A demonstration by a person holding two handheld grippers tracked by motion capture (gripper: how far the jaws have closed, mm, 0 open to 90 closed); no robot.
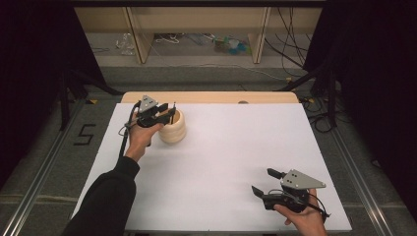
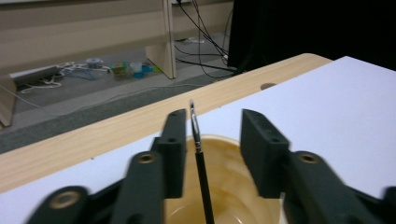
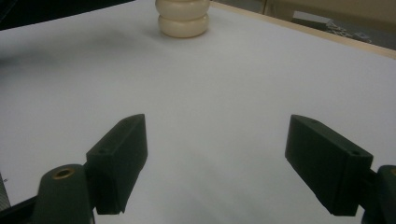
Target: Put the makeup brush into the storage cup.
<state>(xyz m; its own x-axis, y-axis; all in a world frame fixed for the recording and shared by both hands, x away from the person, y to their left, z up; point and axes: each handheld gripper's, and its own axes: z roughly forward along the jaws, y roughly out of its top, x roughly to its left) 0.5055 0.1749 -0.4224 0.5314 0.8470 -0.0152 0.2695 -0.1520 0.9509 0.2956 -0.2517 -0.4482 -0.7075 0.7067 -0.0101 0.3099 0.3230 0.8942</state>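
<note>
High view: the left gripper (image 1: 167,112) hovers over the cream ribbed holder (image 1: 173,129) at about ten o'clock on the white table (image 1: 221,162); the right gripper (image 1: 268,183) rests at five o'clock, jaws spread wide, nothing between them.

Left gripper view: jaws partly apart; a thin black brush (image 2: 201,172) stands in the holder (image 2: 233,186), just beside one jaw; whether they touch I cannot tell.

Right gripper view: holder (image 3: 182,17) far off at twelve o'clock.

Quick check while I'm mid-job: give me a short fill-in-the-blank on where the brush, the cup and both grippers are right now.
1. The thin brush stands inside the cream ____.
2. The left gripper is poised over the cup, jaws ____ around the brush.
3. The right gripper hovers over the white table with nothing ____ its jaws.

Missing words: cup; open; between
</note>
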